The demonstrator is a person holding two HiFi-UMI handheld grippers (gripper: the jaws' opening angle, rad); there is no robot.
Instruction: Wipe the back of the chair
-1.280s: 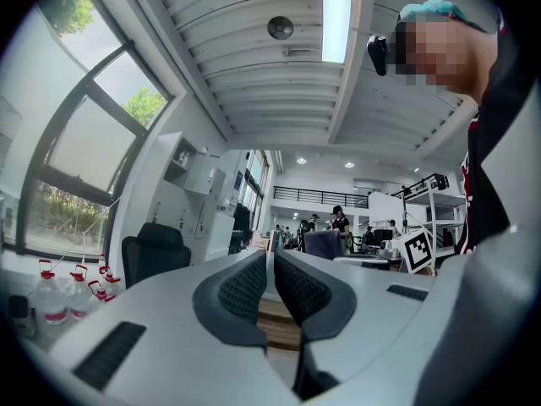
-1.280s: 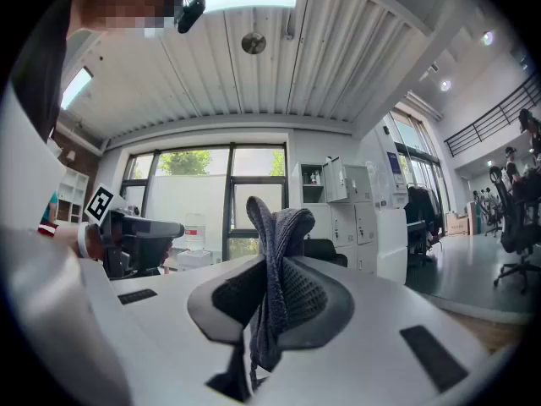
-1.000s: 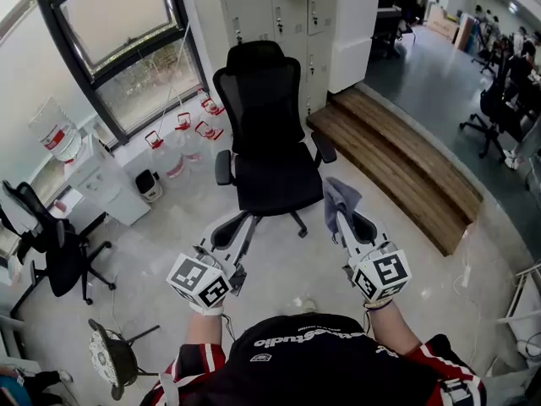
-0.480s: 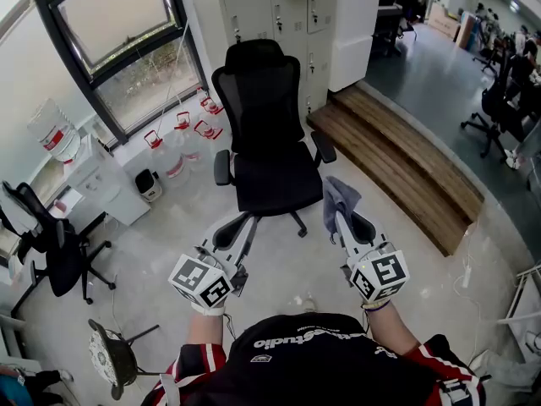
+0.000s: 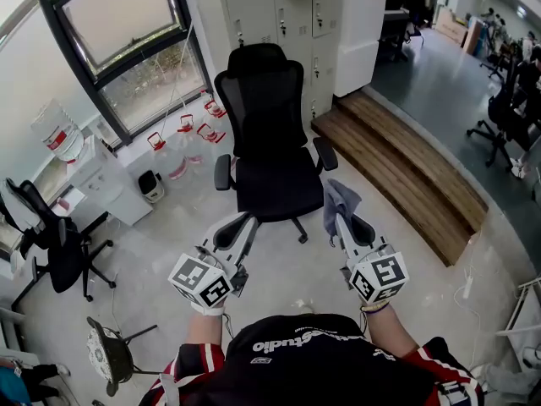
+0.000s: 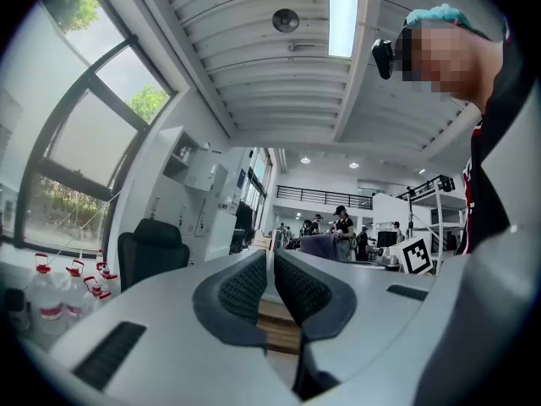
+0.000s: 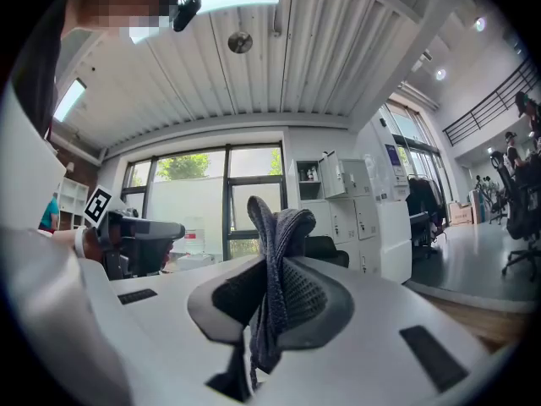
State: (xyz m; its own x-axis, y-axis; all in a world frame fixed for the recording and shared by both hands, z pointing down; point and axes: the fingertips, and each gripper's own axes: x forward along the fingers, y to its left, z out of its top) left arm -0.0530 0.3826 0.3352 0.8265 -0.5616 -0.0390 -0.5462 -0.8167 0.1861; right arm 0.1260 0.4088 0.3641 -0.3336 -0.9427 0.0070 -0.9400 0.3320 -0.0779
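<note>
A: Left gripper (image 5: 244, 222), state?

B: Jaws drawn together with only a thin slit between the pads; nothing between them; it is held in front of the chair (image 5: 269, 155), short of the seat and not touching it.

A: Right gripper (image 5: 340, 216)?

B: Clamped on a grey-blue cloth (image 7: 272, 235); the cloth is folded, stands up past the jaw tips and hangs down below them; this gripper is also in front of the chair, off its front right corner, apart from the armrest.

A: Where is the chair itself?

B: Black mesh office chair on the pale floor, seat facing the person; backrest (image 5: 264, 100) and headrest upright on the far side of the seat; neither gripper nor the cloth is in contact with the backrest.

A: Surroundings, relative to the chair?

B: White lockers (image 5: 283, 11) behind it; water bottles (image 5: 182, 142) with red caps to its left under the window; a wooden step (image 5: 401, 159) to its right; a second black chair (image 5: 55, 248) well off to the left.
</note>
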